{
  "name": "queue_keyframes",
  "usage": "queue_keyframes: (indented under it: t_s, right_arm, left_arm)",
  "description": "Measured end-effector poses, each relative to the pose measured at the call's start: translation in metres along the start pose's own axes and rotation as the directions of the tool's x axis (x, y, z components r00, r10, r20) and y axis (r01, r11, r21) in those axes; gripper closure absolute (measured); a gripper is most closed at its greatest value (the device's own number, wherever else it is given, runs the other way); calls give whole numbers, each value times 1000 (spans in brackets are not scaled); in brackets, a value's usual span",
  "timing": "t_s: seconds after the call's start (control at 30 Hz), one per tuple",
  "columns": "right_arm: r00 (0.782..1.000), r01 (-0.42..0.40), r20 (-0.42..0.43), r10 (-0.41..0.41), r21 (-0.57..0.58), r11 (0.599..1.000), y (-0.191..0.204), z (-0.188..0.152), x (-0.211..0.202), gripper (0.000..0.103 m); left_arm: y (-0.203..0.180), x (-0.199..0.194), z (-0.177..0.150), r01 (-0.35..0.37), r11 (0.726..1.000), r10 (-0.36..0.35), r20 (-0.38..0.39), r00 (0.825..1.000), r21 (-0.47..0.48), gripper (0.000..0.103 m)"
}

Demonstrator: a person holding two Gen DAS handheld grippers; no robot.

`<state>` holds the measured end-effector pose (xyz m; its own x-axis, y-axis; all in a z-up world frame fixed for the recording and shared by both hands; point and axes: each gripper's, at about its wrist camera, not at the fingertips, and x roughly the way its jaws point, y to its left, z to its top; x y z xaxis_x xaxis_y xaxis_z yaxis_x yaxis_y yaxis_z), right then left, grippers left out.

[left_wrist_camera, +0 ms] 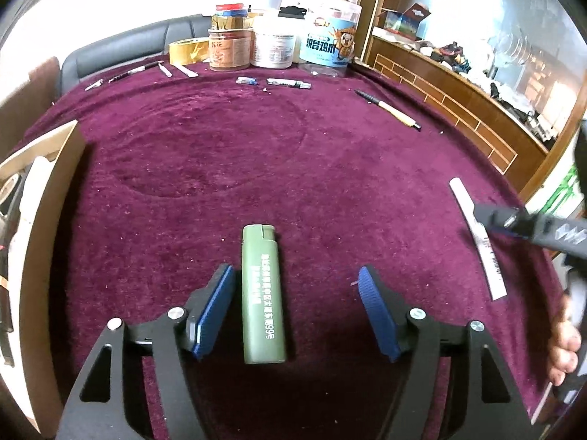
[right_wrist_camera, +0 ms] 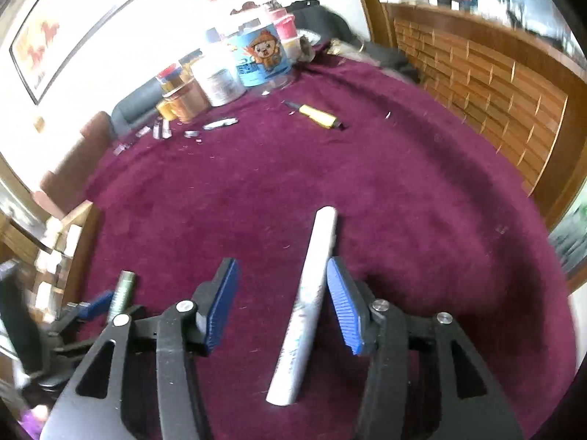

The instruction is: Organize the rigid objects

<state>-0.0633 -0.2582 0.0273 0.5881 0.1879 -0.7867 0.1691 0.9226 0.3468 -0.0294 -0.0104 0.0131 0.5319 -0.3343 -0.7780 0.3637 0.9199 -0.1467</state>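
While both tools hang low over the cloth: a sorting job caught with most of it, by the look of things, yet to do.

Worktop (left_wrist_camera: 205,154): covered in a dark red cloth, with small items lying loose across it rather than gathered in one place.

Tubs and jars (left_wrist_camera: 279,44): crowded at the far edge beside a roll of tape (left_wrist_camera: 189,50); whether they belong to the job cannot be told.

Wooden box (left_wrist_camera: 55,198): stands at the left edge of the worktop, partly filled with pale items too blurred to name; it may be where things are collected, though that is only a guess.

Left hand-held gripper (left_wrist_camera: 295,313): spread wide, a lighter between its fingers but gripped by neither pad.

Right hand-held gripper (right_wrist_camera: 282,304): also spread, a marker between its fingers; whether the right pad touches it cannot be told.

White marker (right_wrist_camera: 304,304): flat on the cloth near the right edge, pointing away from the camera.

Green lighter (left_wrist_camera: 262,295): flat on the cloth near the front, close beside the left pad and well clear of the right one.

Far items: a yellow-handled knife (left_wrist_camera: 394,112), a dark pen (left_wrist_camera: 288,83) and several small sticks (left_wrist_camera: 176,69) lie scattered toward the back, unsorted.

Progress: early or middling at best; two pieces lie within reach, neither held.
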Motion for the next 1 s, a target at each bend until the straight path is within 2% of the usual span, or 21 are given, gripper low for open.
queue_keyframes:
  t_s: [0.03,0.13,0.23,0.33,0.37,0.4,0.43,0.47,0.7,0.8,0.9,1.0]
  right_arm:
    - [998,36,-48,-37,-24,999,2,0,8,53]
    - [989,132,-52,-139,-122,984,17,-3,21,53]
    - [986,152,-49,-161,-156,976,25,-3,24,55]
    - [975,211,-29,-221,-198,957,31,-2,27,71]
    - [972,225,-23,-235,-212,951,32,-3,28,73]
    - [969,237,-16,-246,-223,946,33,-2,28,76]
    - [968,243,-8,-252,-229,943,34,-2,28,85]
    - [969,239,-7,-247,-231,943,32,-3,28,89]
    - [986,156,-27,-163,-179,971,20,-4,23,91]
    - [990,131,-37,-137,-139,982,15,-2,22,91]
    - [987,149,-38,-156,-136,979,18,-2,24,91]
    - [977,204,-30,-212,-173,964,28,-5,26,90]
  left_arm:
    - [2,-1,0,10,1000,-10,-1,1000,-3,40]
    - [8,-6,-1,20,1000,-20,-11,1000,-19,40]
    - [18,-9,-2,36,999,-37,-18,999,-39,40]
    - [14,-7,-2,-5,1000,5,-25,1000,-6,42]
    - [7,-5,-2,-42,999,43,-32,999,24,46]
    - [2,-3,-3,-75,996,77,-33,996,50,52]
    - [-3,-2,-3,-107,991,109,-32,994,76,71]
    - [-6,-3,-2,-120,989,122,-26,992,87,87]
    - [-4,-4,-3,-116,991,119,-29,992,71,87]
    - [-2,-3,-2,-109,992,111,-25,994,59,83]
    - [-6,-1,-2,-103,992,105,-21,994,72,73]
    - [-10,0,-2,-122,989,124,-18,992,89,73]
